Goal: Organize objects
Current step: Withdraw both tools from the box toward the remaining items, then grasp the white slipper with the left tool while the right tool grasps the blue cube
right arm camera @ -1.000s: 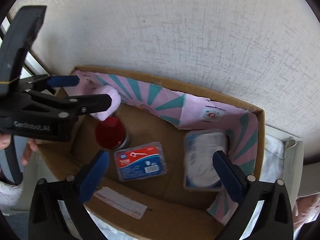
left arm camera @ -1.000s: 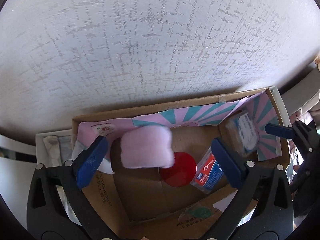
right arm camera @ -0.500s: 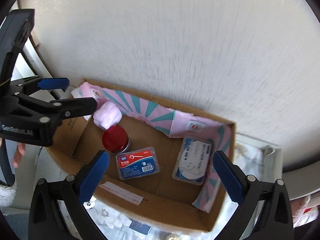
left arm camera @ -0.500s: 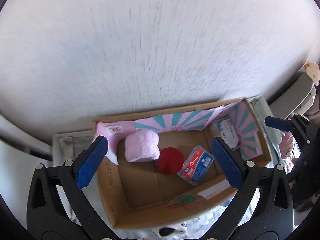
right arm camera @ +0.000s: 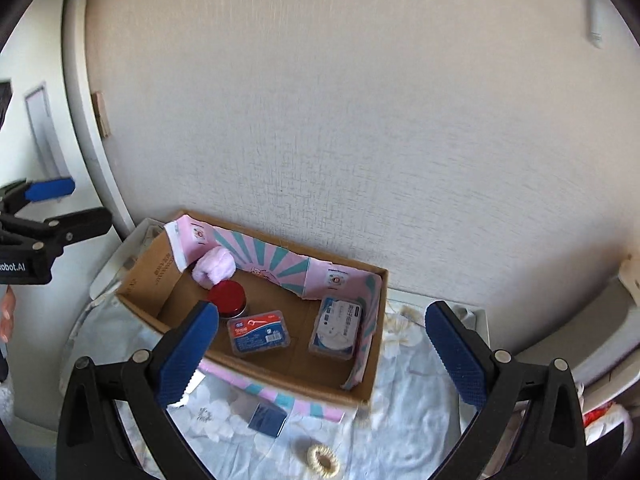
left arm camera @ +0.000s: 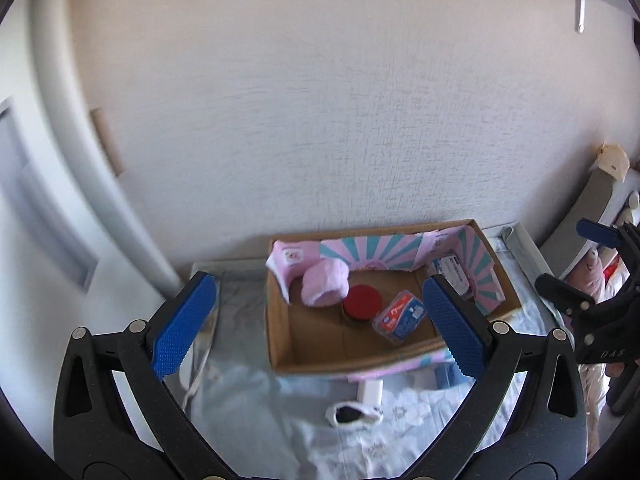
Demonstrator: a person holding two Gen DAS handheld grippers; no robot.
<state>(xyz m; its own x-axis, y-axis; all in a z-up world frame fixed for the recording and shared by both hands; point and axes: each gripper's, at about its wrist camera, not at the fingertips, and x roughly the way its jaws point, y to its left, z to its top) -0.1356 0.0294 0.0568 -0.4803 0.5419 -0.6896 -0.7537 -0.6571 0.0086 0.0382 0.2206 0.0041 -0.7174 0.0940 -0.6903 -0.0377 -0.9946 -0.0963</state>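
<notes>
An open cardboard box (left arm camera: pixel 280 344) (right arm camera: pixel 148 280) with a pink and teal lining stands against the wall on a floral cloth. In it lie a pink fluffy roll (left arm camera: pixel 324 288) (right arm camera: pixel 214 266), a red-lidded jar (left arm camera: pixel 362 303) (right arm camera: pixel 227 299), a blue floss-pick case (left arm camera: pixel 400 317) (right arm camera: pixel 258 332) and a white and blue packet (left arm camera: pixel 452 274) (right arm camera: pixel 337 328). My left gripper (left arm camera: pixel 318 328) is open and empty, held above and in front of the box. My right gripper (right arm camera: pixel 324 354) is open and empty too, above the box's front edge.
On the cloth in front of the box lie a beige hair tie (right arm camera: pixel 322 460), a dark blue card (right arm camera: pixel 267 420), a white stick (left arm camera: pixel 370 392) and a black and white item (left arm camera: pixel 352 414). A textured wall (left arm camera: pixel 320 120) rises behind. A white pipe (left arm camera: pixel 80 160) runs at the left.
Both grippers have pulled up and back from the box, which now looks smaller and farther. The pink roll has left the left gripper and lies in the box's left corner.
</notes>
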